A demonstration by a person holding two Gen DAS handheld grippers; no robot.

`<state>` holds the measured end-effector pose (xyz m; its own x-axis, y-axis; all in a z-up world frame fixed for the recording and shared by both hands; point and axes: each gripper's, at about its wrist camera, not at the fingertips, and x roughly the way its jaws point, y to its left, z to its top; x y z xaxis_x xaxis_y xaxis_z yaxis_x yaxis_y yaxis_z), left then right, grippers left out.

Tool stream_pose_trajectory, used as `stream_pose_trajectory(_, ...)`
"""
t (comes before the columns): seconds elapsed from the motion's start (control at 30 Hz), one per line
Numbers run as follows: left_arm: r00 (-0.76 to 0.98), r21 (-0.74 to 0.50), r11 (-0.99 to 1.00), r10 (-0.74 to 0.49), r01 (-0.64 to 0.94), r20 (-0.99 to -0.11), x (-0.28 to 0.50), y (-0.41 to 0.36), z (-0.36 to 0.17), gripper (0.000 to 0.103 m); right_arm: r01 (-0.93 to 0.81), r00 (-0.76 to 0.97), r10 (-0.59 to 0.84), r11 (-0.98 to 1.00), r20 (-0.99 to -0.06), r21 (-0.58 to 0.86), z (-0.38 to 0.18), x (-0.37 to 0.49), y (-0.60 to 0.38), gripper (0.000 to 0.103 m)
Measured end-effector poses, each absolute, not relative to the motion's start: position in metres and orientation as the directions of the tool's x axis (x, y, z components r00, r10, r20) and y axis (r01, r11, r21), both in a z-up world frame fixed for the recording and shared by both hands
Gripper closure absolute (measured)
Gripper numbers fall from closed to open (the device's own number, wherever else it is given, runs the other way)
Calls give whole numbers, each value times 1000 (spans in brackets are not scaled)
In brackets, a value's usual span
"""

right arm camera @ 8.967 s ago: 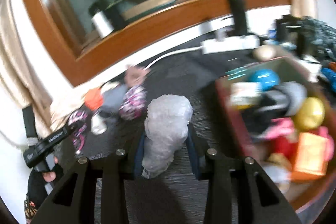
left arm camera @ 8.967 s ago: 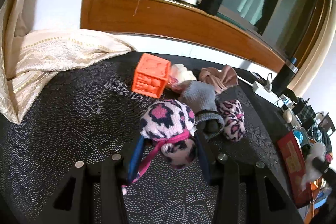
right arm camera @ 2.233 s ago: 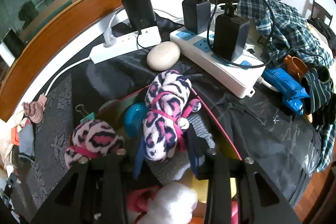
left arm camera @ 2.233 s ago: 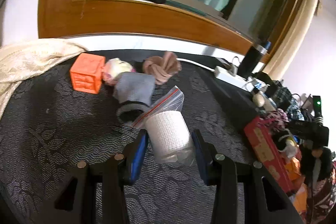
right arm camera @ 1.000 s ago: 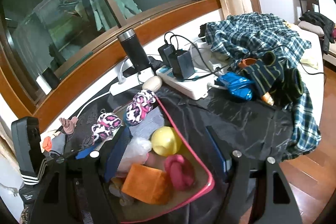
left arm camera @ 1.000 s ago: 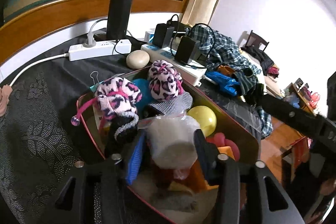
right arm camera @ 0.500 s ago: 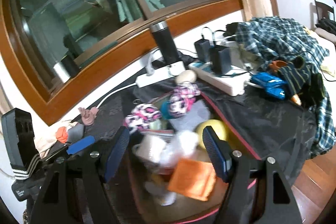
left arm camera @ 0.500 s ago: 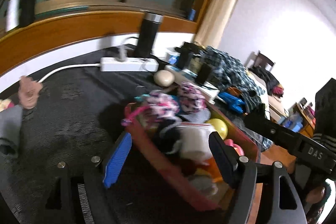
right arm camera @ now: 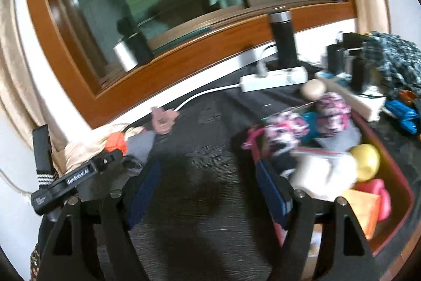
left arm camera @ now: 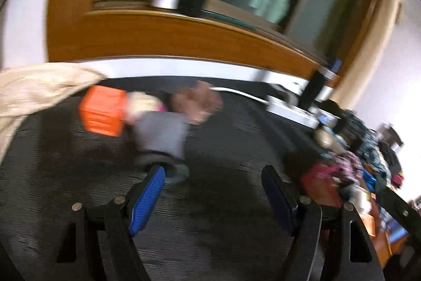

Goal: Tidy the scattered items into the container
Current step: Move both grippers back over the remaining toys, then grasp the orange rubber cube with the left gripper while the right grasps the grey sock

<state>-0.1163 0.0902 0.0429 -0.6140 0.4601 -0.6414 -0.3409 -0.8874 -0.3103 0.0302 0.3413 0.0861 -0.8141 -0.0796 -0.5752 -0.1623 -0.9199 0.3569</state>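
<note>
Both tools are spread and empty; the left tool [left arm camera: 213, 173] should straddle the gray sock [left arm camera: 160, 138] squarely, clear of the orange block [left arm camera: 102, 113], while the right tool [right arm camera: 205, 175] waits near the box [right arm camera: 400, 191].

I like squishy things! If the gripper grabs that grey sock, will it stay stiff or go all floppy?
Probably floppy: the grey sock looks like soft knit lying slumped on the table. It likely squashes between the open left gripper pads, and seems unlikely to roll.

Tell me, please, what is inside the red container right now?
The red container holds two pink leopard-print bundles, something blue, a yellow ball, a white bagged roll, an orange block and a pink item. Anything beneath them is covered.
</note>
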Motion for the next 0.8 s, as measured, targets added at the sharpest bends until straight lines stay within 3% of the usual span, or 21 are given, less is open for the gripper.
stream_pose_trajectory(0.3,-689,-246,-956,285,-157,-666,-159,14,18,26,-114,-761,-157,-923,-629,368,59,-6,299,24)
stream_pose_trajectory(0.8,-682,-130,-982,190,-138,-706,-217,18,-12,25,-93,-717,-195,-924,-669,370,31,-49,272,24)
